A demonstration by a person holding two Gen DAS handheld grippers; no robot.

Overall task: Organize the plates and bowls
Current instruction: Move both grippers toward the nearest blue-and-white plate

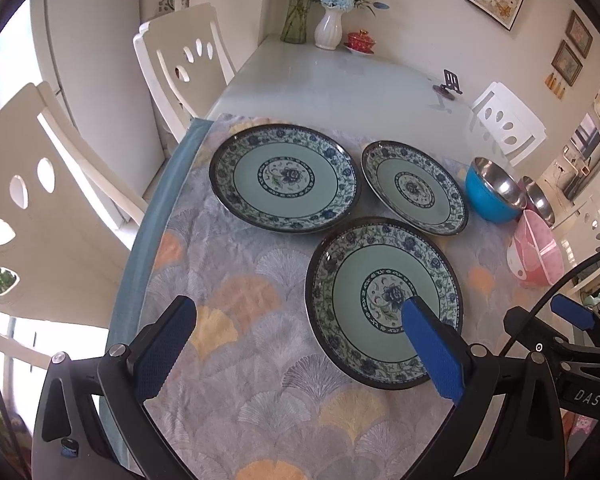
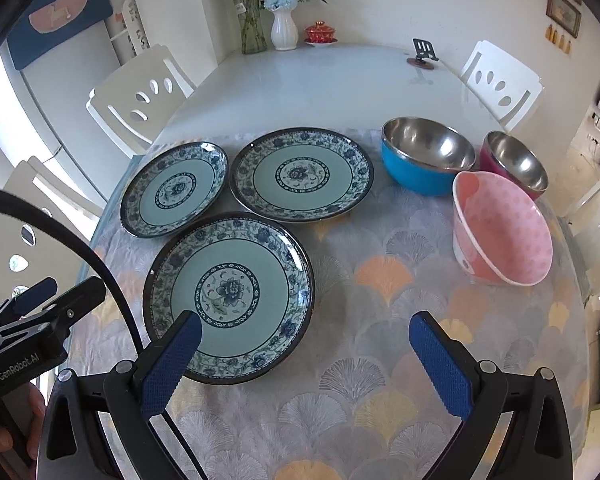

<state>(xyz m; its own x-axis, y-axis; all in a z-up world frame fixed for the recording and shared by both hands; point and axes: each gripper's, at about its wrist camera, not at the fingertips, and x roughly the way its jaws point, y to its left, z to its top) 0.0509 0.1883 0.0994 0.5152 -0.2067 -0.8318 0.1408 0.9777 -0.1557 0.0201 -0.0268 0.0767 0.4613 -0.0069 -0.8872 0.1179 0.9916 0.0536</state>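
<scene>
Three blue-green floral plates lie flat on the patterned cloth: a near one (image 2: 228,296) (image 1: 384,300), a far left one (image 2: 174,194) (image 1: 284,178) and a far middle one (image 2: 302,174) (image 1: 414,188). To their right stand a blue steel bowl (image 2: 424,156) (image 1: 494,190), a magenta steel bowl (image 2: 514,162) (image 1: 538,198) and a pink bowl (image 2: 502,228) (image 1: 534,254) tipped on its side. My left gripper (image 1: 300,316) is open and empty, its right finger over the near plate. My right gripper (image 2: 306,334) is open and empty, its left finger over the near plate's near edge.
White chairs (image 2: 134,98) (image 2: 500,80) stand around the table. Two vases of flowers (image 2: 284,28), a red lidded cup (image 2: 320,34) and a small black stand (image 2: 424,52) sit at the far end of the glass tabletop (image 2: 320,88).
</scene>
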